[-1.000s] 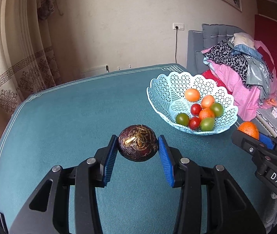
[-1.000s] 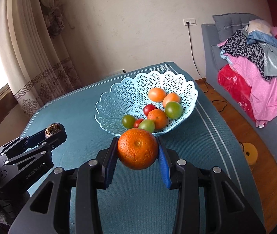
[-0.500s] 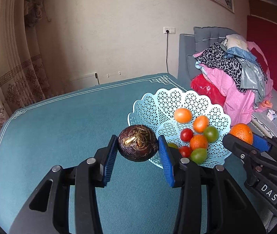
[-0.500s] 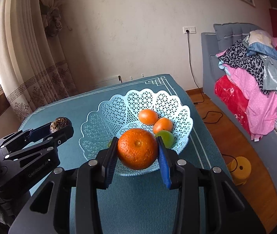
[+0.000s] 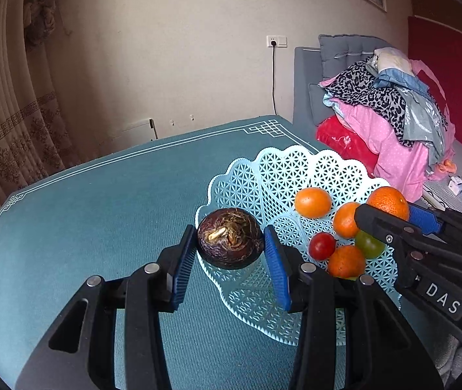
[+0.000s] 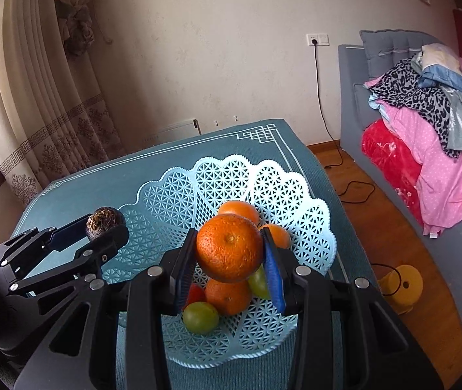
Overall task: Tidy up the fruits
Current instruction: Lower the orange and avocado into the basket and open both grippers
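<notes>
My left gripper [image 5: 230, 253] is shut on a dark purple-brown round fruit [image 5: 230, 242] with a fibrous top, held over the left rim of the light-blue lattice basket [image 5: 263, 178]. My right gripper [image 6: 229, 256] is shut on a large orange [image 6: 229, 247], held above the basket [image 6: 178, 191]. In the basket lie orange, red and green small fruits [image 5: 312, 201]. The right gripper with its orange [image 5: 388, 198] shows at the right of the left wrist view. The left gripper with its dark fruit [image 6: 104, 222] shows at the left of the right wrist view.
The basket stands on a teal tablecloth [image 5: 84, 221] near the table's right edge. A grey sofa with piled clothes [image 6: 426, 113] is to the right. A yellow spool [image 6: 400, 287] and a cable lie on the wooden floor. Curtains [image 6: 45, 97] hang at the left.
Both grippers have moved forward with their fruits. They went from in front of the basket to over it, and the basket now looks larger and closer in both views.
</notes>
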### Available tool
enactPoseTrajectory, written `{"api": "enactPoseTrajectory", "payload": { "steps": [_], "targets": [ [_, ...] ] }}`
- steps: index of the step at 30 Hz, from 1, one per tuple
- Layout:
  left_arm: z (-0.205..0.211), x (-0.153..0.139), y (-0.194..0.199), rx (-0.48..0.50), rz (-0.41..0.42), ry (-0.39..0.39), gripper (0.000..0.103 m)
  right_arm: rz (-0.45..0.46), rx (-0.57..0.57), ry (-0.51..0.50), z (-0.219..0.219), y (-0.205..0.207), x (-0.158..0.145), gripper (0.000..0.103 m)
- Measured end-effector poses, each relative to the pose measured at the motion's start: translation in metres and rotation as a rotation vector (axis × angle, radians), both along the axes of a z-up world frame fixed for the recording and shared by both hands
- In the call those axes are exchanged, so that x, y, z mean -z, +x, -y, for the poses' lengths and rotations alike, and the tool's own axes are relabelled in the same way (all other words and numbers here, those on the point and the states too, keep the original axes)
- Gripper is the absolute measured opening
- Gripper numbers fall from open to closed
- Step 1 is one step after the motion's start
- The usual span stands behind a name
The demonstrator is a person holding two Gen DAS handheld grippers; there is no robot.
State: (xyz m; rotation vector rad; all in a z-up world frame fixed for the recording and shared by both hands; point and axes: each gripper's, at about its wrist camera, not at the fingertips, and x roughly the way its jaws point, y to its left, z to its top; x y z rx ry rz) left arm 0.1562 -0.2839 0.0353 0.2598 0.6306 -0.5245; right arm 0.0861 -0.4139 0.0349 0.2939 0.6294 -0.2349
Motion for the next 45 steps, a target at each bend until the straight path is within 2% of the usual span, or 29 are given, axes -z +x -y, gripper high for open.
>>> {"api": "enactPoseTrajectory", "payload": {
  "steps": [12, 26, 28, 30, 37, 45],
  "targets": [
    [0.013, 0.011, 0.014, 0.021, -0.010, 0.010, 0.043, -0.052, 0.011, 0.009, 0.004, 0.019, 0.016, 0.039],
    [0.013, 0.016, 0.018, 0.021, -0.021, 0.013, 0.044, -0.067, 0.021, 0.010, 0.005, 0.024, 0.019, 0.039],
    [0.012, 0.015, 0.018, 0.015, -0.019, 0.010, 0.049, -0.064, 0.029, 0.011, 0.005, 0.024, 0.019, 0.039],
    [0.010, 0.013, 0.019, 0.003, -0.013, 0.003, 0.066, -0.056, 0.036, 0.012, 0.006, 0.022, 0.018, 0.040],
    [0.002, 0.007, 0.017, -0.012, 0.001, -0.006, 0.068, -0.021, 0.053, -0.005, 0.003, 0.015, 0.010, 0.043],
    [-0.008, -0.002, 0.008, -0.037, 0.039, -0.009, 0.087, 0.003, 0.059, -0.004, -0.001, 0.003, 0.001, 0.046]
  ]
}}
